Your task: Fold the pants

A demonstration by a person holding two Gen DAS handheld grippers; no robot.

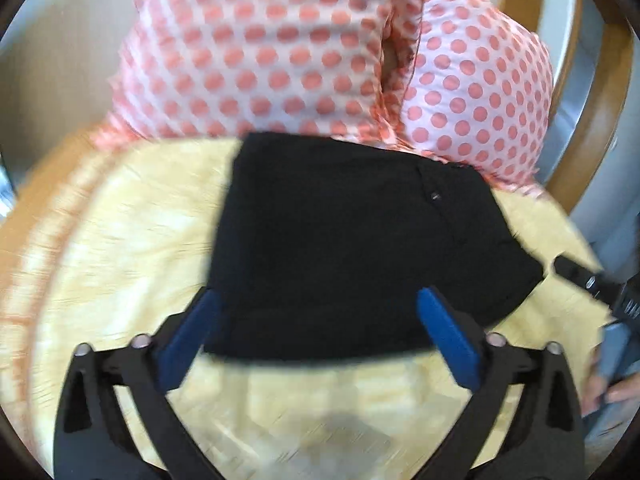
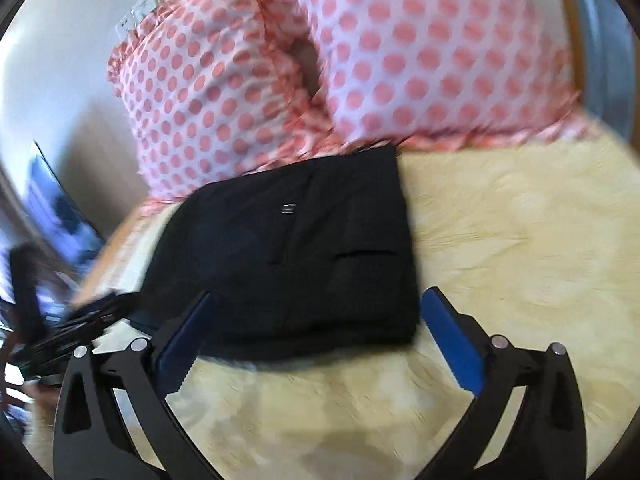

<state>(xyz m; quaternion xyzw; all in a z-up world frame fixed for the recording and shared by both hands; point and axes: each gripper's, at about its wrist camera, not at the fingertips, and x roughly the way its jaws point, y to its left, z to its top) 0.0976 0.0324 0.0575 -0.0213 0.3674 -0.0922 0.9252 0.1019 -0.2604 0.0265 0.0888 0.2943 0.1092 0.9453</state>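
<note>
Black pants (image 1: 352,248) lie folded into a compact rectangle on a pale yellow bedspread (image 1: 120,240); they also show in the right wrist view (image 2: 304,260), with a small metal button on top. My left gripper (image 1: 320,300) is open and empty, its blue pads just above the near edge of the pants. My right gripper (image 2: 320,300) is open and empty, at the near edge of the pants. The right gripper's black body (image 1: 600,284) shows at the right of the left view; the left gripper (image 2: 80,320) shows at the left of the right view.
Two white pillows with pink dots (image 1: 320,52) (image 2: 380,60) lean behind the pants, touching their far edge. A wooden headboard (image 1: 592,80) stands behind at the right. The yellow bedspread (image 2: 520,220) stretches around the pants.
</note>
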